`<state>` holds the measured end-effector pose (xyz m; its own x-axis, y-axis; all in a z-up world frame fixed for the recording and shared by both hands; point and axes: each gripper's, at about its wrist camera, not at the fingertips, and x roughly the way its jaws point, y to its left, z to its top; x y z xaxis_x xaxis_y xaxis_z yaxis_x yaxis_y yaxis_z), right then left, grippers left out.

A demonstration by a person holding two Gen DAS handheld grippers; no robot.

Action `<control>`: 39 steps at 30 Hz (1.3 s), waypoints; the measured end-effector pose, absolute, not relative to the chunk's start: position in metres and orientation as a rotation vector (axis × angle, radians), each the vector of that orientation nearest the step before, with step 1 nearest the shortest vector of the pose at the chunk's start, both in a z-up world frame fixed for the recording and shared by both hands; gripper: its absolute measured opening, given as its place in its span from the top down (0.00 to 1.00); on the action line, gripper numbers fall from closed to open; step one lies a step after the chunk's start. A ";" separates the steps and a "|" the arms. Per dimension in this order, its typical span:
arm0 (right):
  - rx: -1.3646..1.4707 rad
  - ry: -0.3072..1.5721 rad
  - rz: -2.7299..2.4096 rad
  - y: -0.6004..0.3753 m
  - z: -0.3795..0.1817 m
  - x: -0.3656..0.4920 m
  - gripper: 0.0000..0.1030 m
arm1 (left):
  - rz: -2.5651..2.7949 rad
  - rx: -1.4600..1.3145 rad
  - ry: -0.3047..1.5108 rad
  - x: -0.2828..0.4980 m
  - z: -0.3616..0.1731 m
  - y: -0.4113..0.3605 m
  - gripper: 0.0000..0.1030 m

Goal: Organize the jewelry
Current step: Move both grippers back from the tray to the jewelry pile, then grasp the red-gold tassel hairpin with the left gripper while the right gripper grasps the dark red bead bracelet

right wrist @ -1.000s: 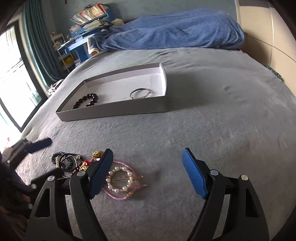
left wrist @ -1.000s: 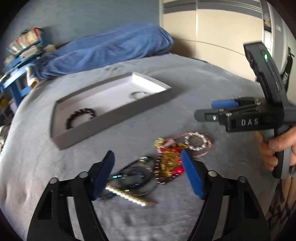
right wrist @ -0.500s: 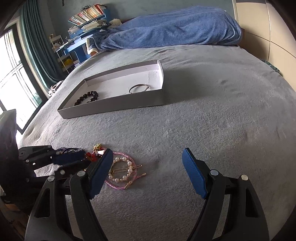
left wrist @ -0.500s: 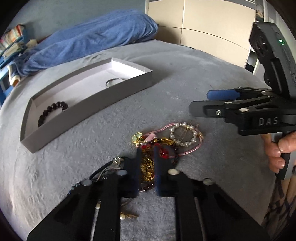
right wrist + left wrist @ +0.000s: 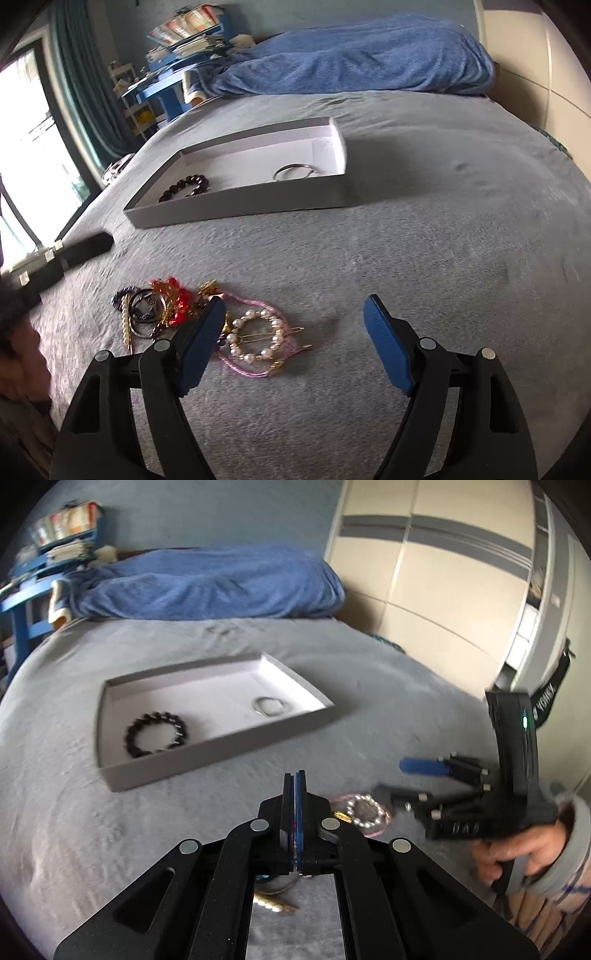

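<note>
A grey tray (image 5: 221,753) (image 5: 240,210) on the bed holds a black bead bracelet (image 5: 155,734) (image 5: 184,188) and a silver bangle (image 5: 269,705) (image 5: 295,171). A tangle of jewelry (image 5: 162,306) and a pearl ring clip on pink cord (image 5: 256,341) (image 5: 364,812) lie on the grey blanket. My left gripper (image 5: 294,786) is shut, raised above the pile; whether anything is pinched between the pads is unclear. My right gripper (image 5: 295,325) is open above the blanket, its left finger over the pearl clip's edge; it shows in the left wrist view (image 5: 421,768).
A blue duvet (image 5: 351,55) lies across the far end of the bed. A blue shelf with books (image 5: 177,48) stands at the back left. A window (image 5: 33,147) is on the left, wardrobe doors (image 5: 443,572) on the right.
My left gripper closed over the jewelry pile and then lifted up and away from it. My right gripper stayed open and dropped slightly toward the pearl clip.
</note>
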<state>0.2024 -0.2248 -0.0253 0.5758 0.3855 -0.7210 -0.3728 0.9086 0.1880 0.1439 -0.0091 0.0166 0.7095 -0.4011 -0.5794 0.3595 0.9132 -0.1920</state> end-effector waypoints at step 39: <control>-0.020 0.902 0.478 -0.211 -0.040 0.204 0.37 | -0.403 -0.075 0.699 0.157 0.005 -0.005 0.89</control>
<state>0.2042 -0.2111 -0.0404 0.5228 0.3914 -0.7573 -0.4077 0.8950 0.1811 0.1566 -0.0048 0.0048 0.6919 -0.3847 -0.6110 0.3351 0.9207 -0.2002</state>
